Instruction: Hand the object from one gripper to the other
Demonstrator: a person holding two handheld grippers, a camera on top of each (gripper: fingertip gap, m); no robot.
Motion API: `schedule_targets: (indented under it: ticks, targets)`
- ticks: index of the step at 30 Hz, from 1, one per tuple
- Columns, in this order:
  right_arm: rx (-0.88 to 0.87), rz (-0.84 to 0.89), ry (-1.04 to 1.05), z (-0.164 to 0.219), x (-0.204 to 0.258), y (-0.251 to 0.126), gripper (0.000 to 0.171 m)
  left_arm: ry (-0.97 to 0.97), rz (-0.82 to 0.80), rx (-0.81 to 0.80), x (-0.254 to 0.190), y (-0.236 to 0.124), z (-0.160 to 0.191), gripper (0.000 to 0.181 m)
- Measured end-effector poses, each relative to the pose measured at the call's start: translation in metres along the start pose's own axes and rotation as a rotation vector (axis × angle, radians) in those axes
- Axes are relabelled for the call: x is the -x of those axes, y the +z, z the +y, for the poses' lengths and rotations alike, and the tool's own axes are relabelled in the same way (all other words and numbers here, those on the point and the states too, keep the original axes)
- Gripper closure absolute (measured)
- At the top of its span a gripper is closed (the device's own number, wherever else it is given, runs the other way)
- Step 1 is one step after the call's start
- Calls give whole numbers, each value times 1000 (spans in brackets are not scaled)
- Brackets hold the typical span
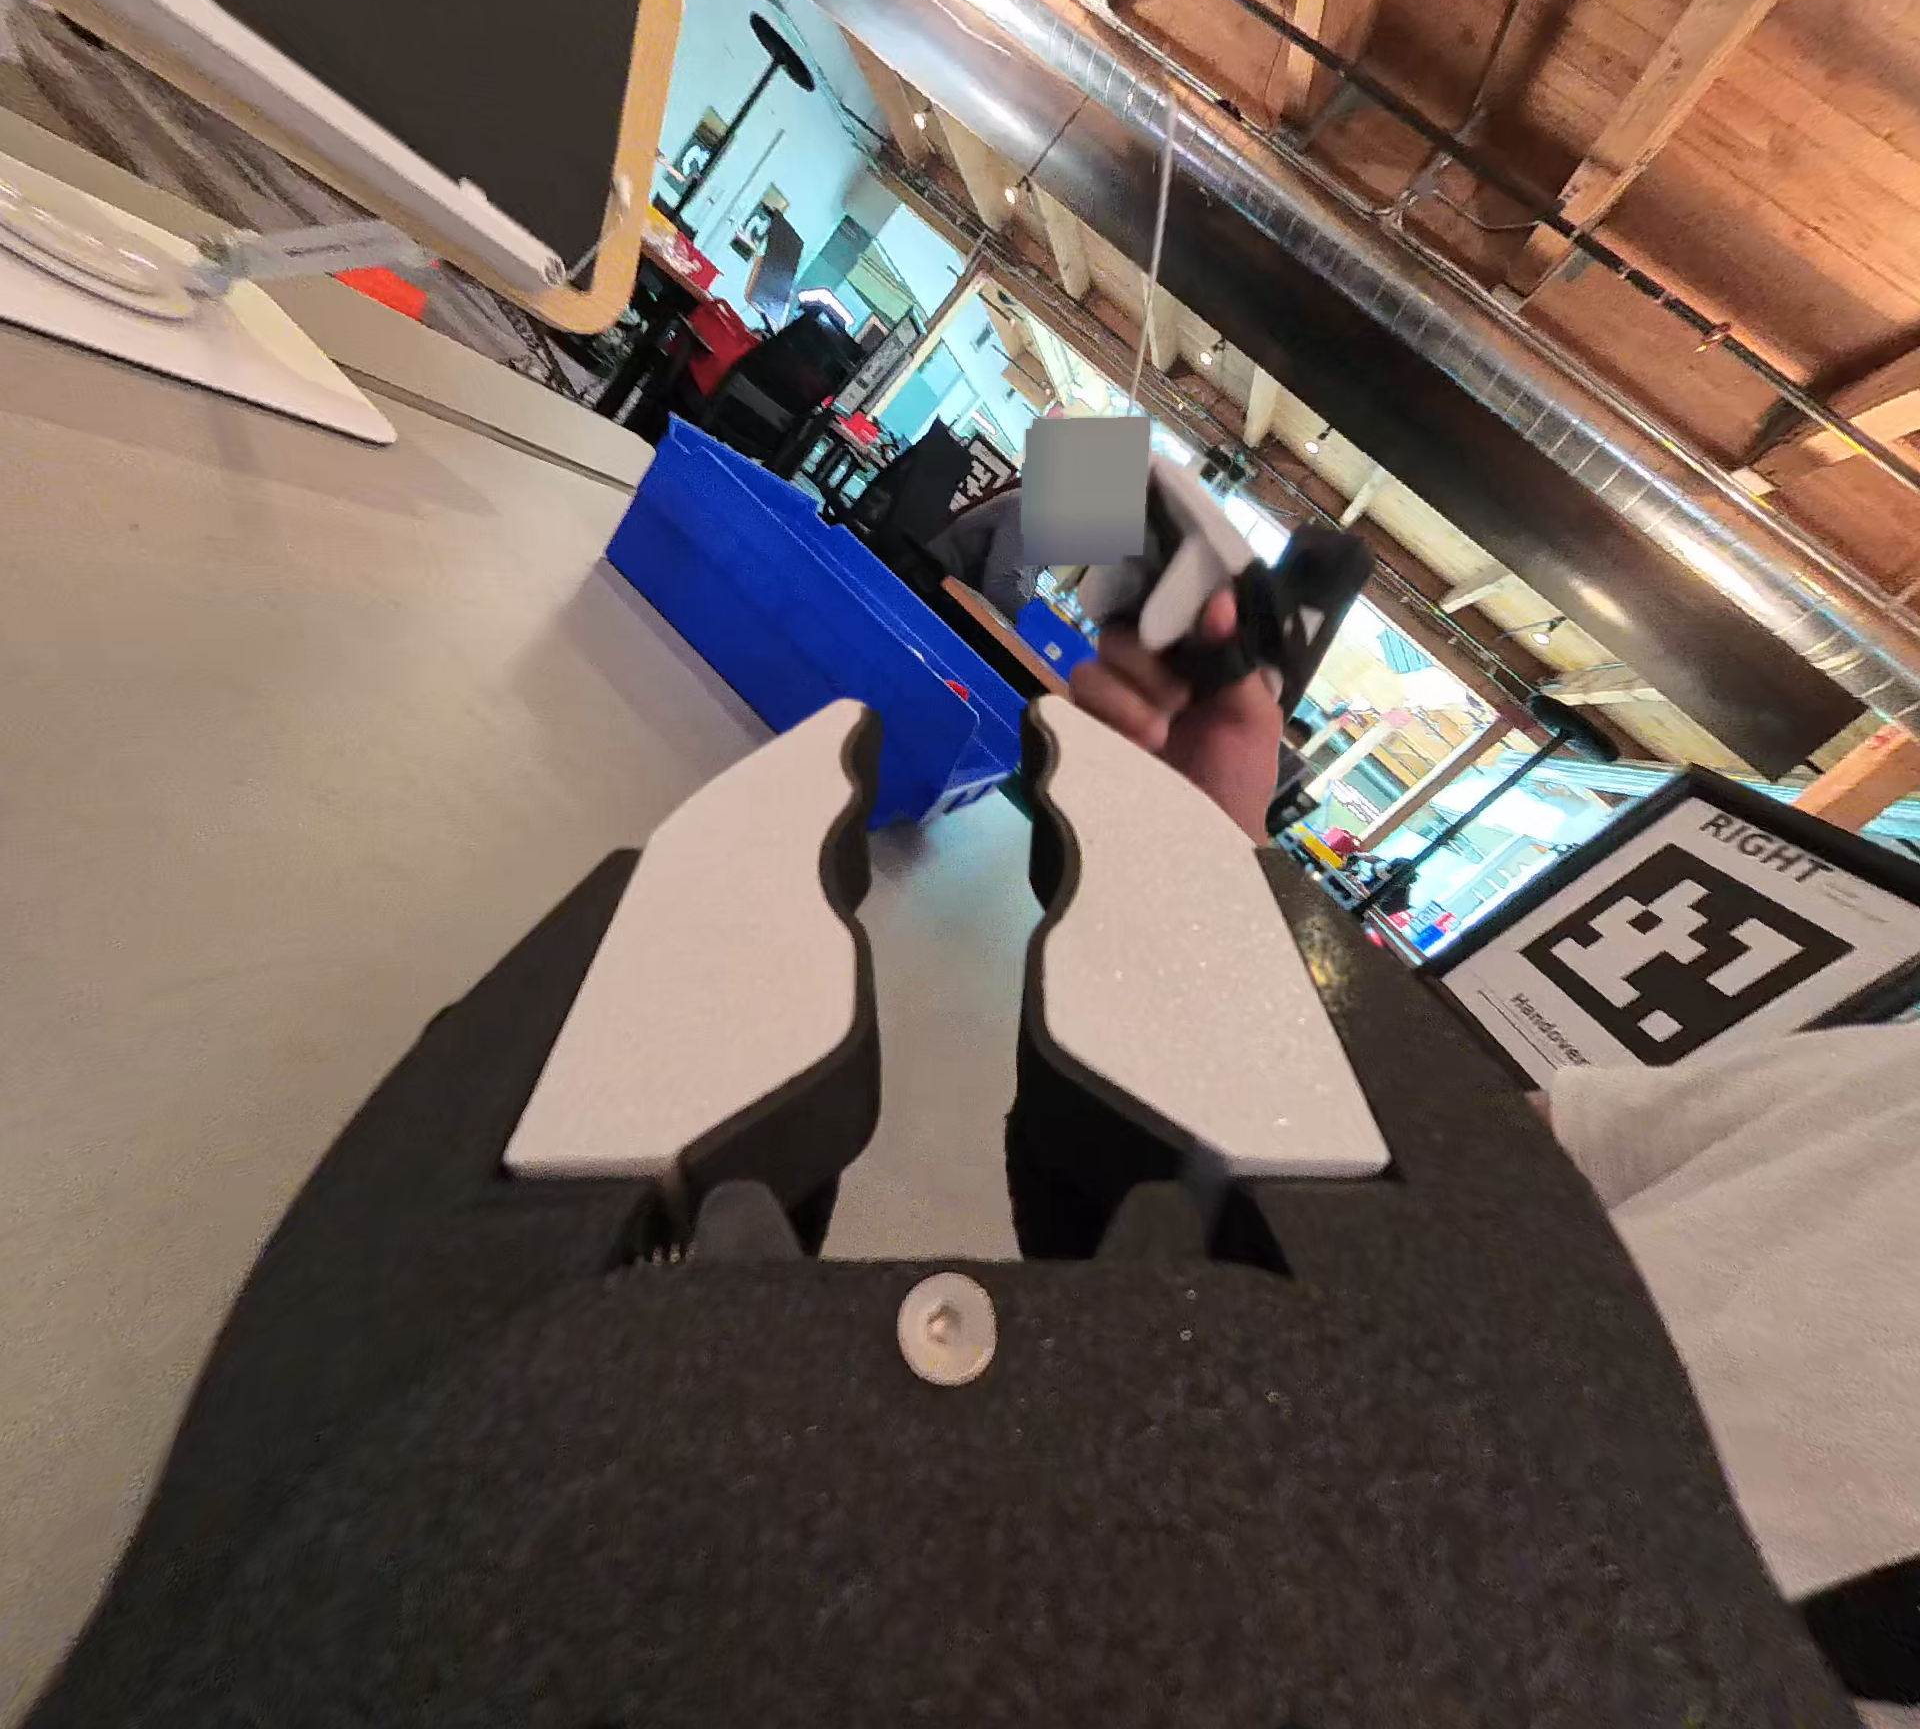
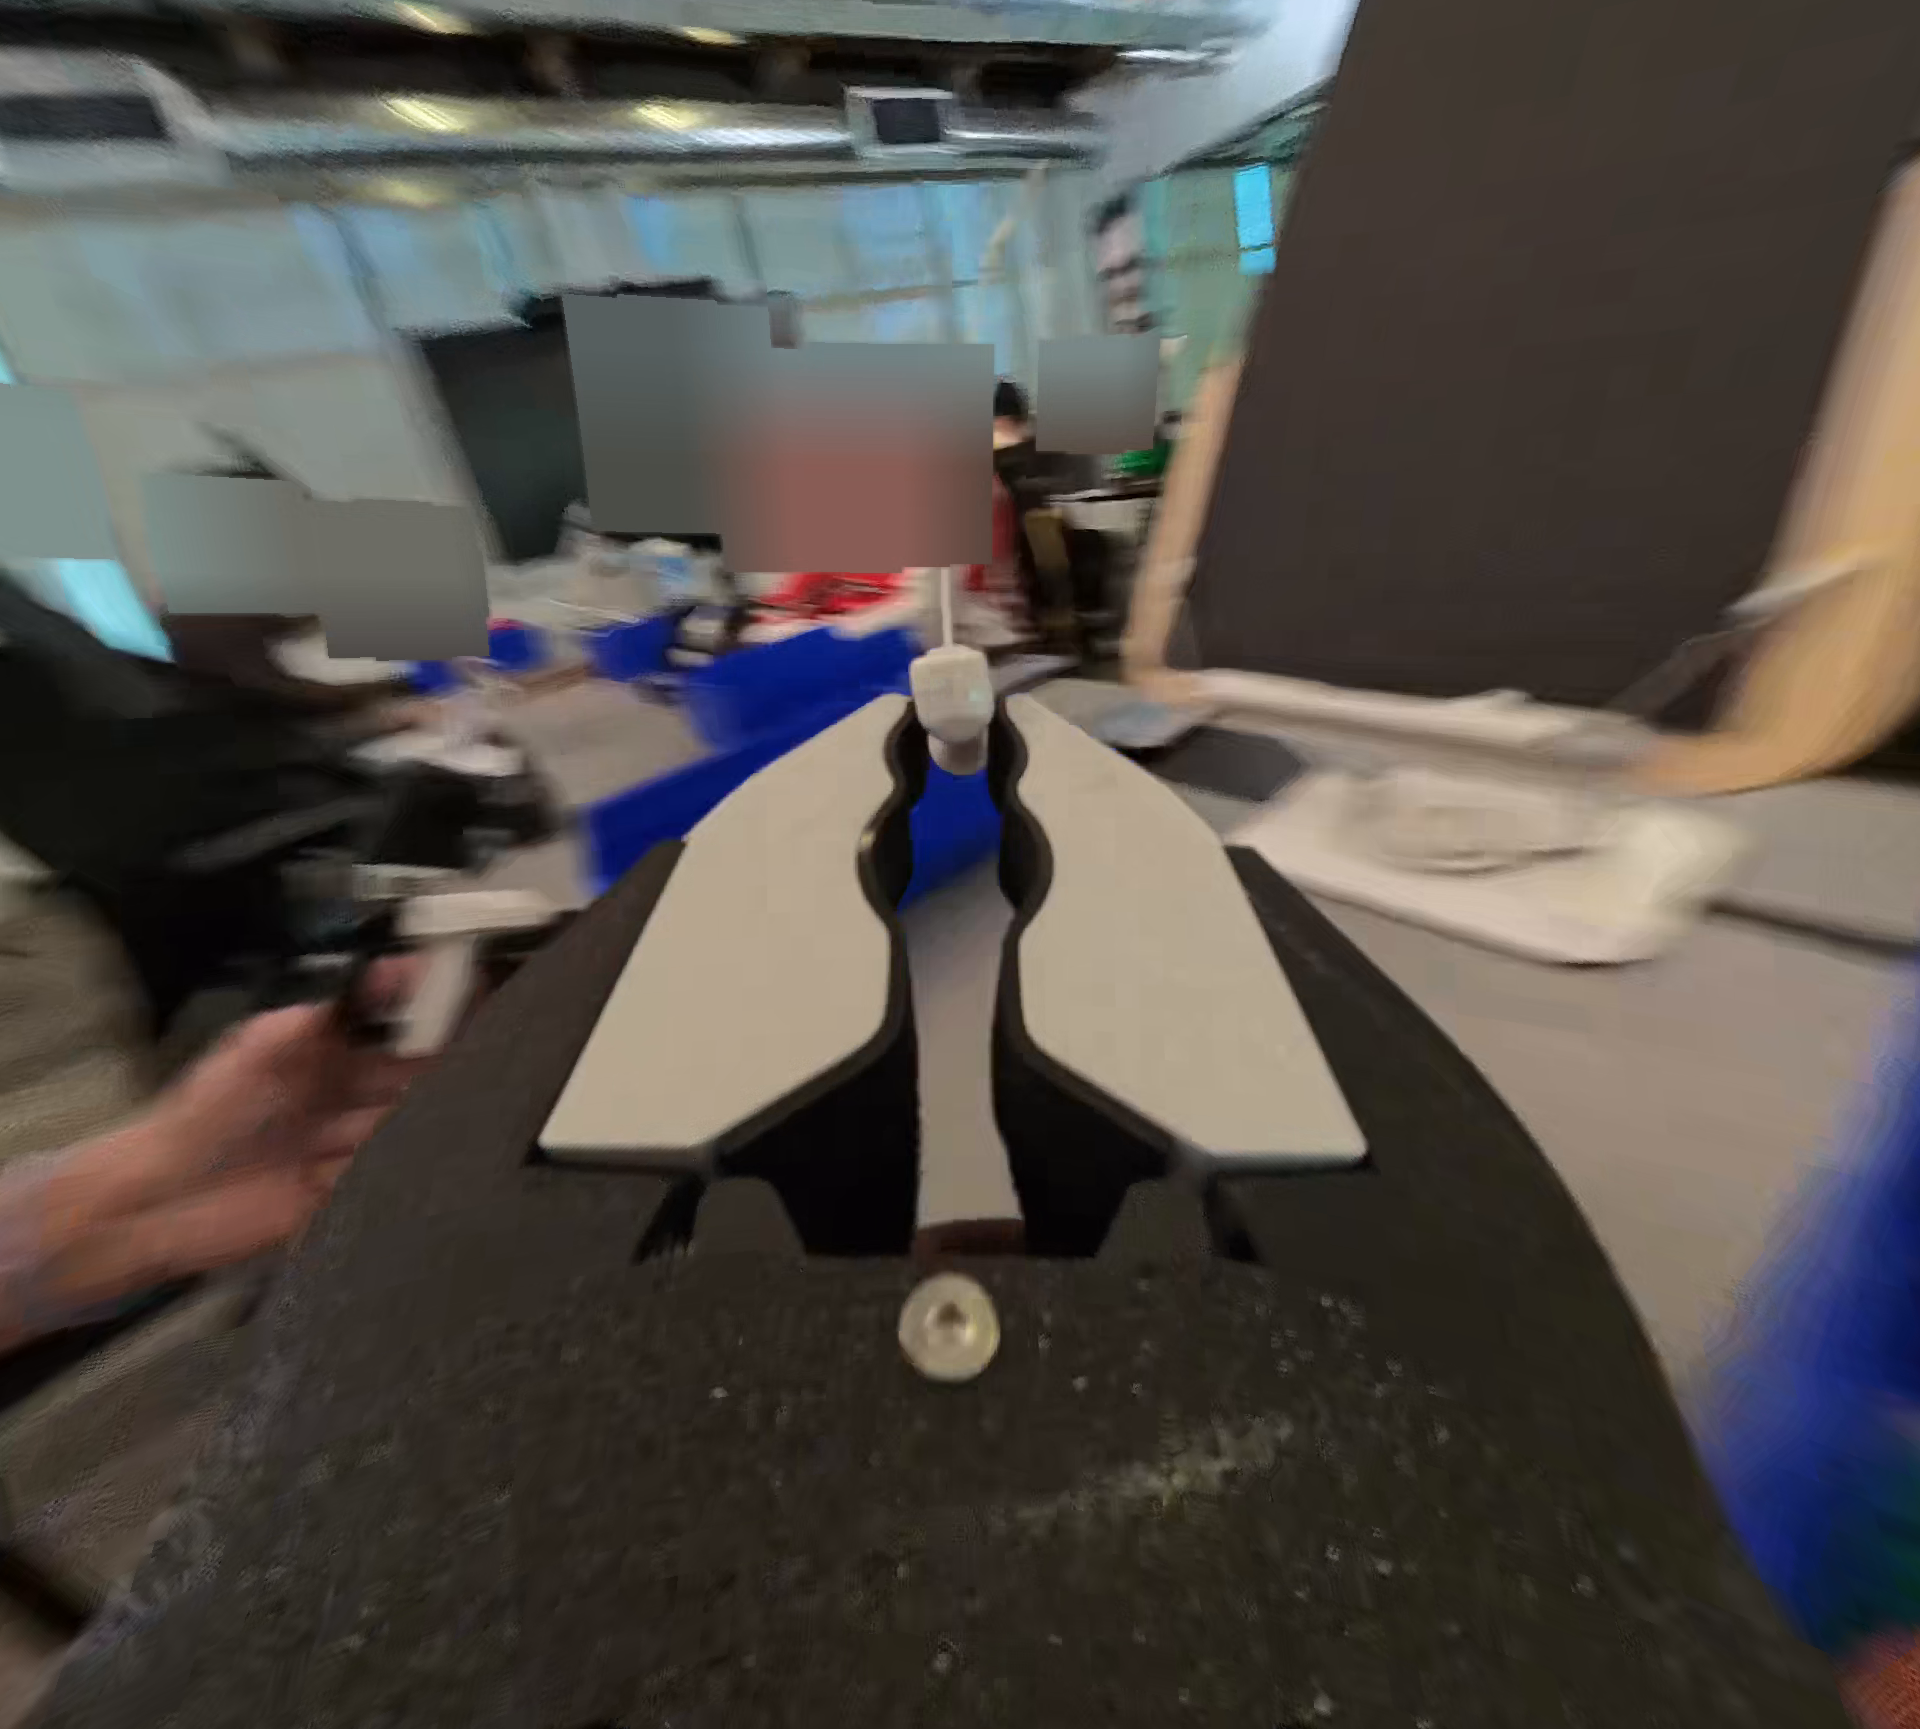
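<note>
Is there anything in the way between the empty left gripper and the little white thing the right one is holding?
Nothing visible. The left gripper is open and empty. The small white object sits at the right gripper's jaw tips.

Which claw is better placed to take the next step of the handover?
Left, probably. The right claw already pinches the small white plug at its tips, while the left claw is open, empty and free to receive it.

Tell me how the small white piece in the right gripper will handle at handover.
The white piece looks light: only the right gripper's tips pinch it. Its thin stem stands up unsupported, so it is probably stiffish. Small and smooth, it may slip.
</note>
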State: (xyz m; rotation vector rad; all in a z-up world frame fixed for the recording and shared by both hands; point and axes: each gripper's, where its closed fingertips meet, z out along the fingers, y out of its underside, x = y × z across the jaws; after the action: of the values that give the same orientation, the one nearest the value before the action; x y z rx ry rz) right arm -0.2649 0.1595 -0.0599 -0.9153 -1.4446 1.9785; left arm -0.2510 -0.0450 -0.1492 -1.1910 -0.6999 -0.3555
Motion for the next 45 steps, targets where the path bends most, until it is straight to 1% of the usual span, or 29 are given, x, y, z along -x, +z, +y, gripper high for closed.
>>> schedule_targets:
  ticks: [2,4,5,7,9,10,13,18,21,28,31,33,34,36,39,41,43,45]
  targets:
    - [87,254,-213,-35,-56,-28,160,-22,-8,24,1,2,5,157]
    - [258,483,-349,-48,-112,-64,160,-23,8,29,-3,4,9,158]
    - [370,578,-369,-43,-137,-83,159,-18,16,41,-5,7,11,158]
    - [627,689,-343,-16,-175,-118,159,5,29,78,-9,11,18,158]
    - [832,741,-286,16,-198,-146,159,20,50,105,-14,15,23,158]
    - [884,748,-261,28,-204,-153,159,17,57,113,-15,16,24,159]
    - [974,684,-123,61,-207,-158,159,2,70,118,-16,17,24,159]
    - [1102,644,-59,98,-212,-164,159,-6,62,102,-13,14,20,159]
    - [1122,661,-48,110,-220,-167,159,-11,68,105,-13,15,20,159]
    - [1026,648,90,120,-225,-165,159,5,81,138,-18,19,27,159]
    - [991,603,152,119,-222,-164,153,14,77,150,-18,19,29,159]
    - [983,570,185,116,-218,-164,146,46,28,155,-12,18,30,159]
    - [974,561,189,111,-216,-164,141,67,11,163,-10,17,30,158]
    - [918,559,169,89,-212,-162,136,101,-20,189,-6,16,31,158]
    - [813,573,51,40,-197,-156,132,150,-43,221,-4,17,34,158]
    - [718,558,-45,6,-178,-145,132,180,-48,256,-4,19,40,158]
    - [629,480,-113,-15,-148,-124,131,213,-54,299,-5,22,49,158]
    - [574,327,-142,-16,-108,-96,131,250,-45,344,-9,24,58,157]
